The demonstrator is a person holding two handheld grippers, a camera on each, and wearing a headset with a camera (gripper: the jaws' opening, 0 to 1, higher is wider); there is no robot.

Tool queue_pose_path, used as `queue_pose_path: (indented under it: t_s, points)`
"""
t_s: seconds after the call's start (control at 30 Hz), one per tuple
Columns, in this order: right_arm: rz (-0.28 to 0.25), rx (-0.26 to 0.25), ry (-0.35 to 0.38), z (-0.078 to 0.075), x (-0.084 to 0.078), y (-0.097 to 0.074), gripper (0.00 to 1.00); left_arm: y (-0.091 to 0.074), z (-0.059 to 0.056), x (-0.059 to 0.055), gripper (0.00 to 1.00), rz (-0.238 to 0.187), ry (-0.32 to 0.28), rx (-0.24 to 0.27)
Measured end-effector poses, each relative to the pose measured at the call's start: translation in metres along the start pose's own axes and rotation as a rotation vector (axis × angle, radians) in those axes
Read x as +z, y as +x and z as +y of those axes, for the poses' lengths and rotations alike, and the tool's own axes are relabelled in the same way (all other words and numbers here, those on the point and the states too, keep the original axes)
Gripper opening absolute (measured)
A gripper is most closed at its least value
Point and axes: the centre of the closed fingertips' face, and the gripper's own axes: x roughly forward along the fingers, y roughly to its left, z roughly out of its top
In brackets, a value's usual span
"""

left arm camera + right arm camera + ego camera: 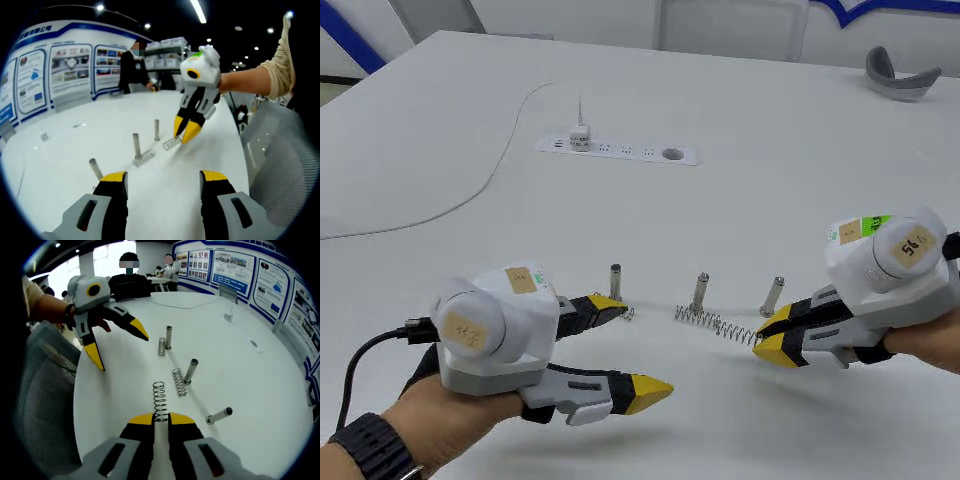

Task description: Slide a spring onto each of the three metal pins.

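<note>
coiled wire spring (pixel 159 399) clenched in right claw (pixel 160 416), short of middle grey metal pin (pixel 190 370); second spring (pixel 177 381) just beside it, third spring (pixel 161 346) beyond; left claw (pixel 164 175) released; none threaded yet.

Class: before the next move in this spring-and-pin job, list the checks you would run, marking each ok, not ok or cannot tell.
1. Right gripper has a spring: ok, shut on the held spring.
2. Left gripper free: ok, jaws wide open, nothing between them.
3. Pins bare: ok; left pin, middle pin and right pin carry no spring.
4. Other springs within reach: ok; the first loose spring lies by the left pin, the second loose spring by the middle pin.
5. Right pin upright: cannot tell; it looks tilted, perhaps from the lens.
6. Held spring lined up over a pin top: not ok; it lies low near the table.
</note>
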Motion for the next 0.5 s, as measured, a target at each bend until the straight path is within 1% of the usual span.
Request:
queue_pose_path:
  t_s: [0.17,0.37,0.5]
  points:
    - [-0.007,0.022,-0.028,0.006,0.007,0.0,0.11,0.006,0.0,0.0,0.53,0.0,0.001,-0.008]
    - [-0.005,0.047,-0.066,0.013,0.013,-0.001,0.11,0.012,-0.004,-0.001,0.49,0.008,0.012,-0.025]
    - [-0.003,0.075,-0.099,0.02,0.017,0.0,0.11,0.015,-0.009,0.001,0.46,0.008,0.026,-0.044]
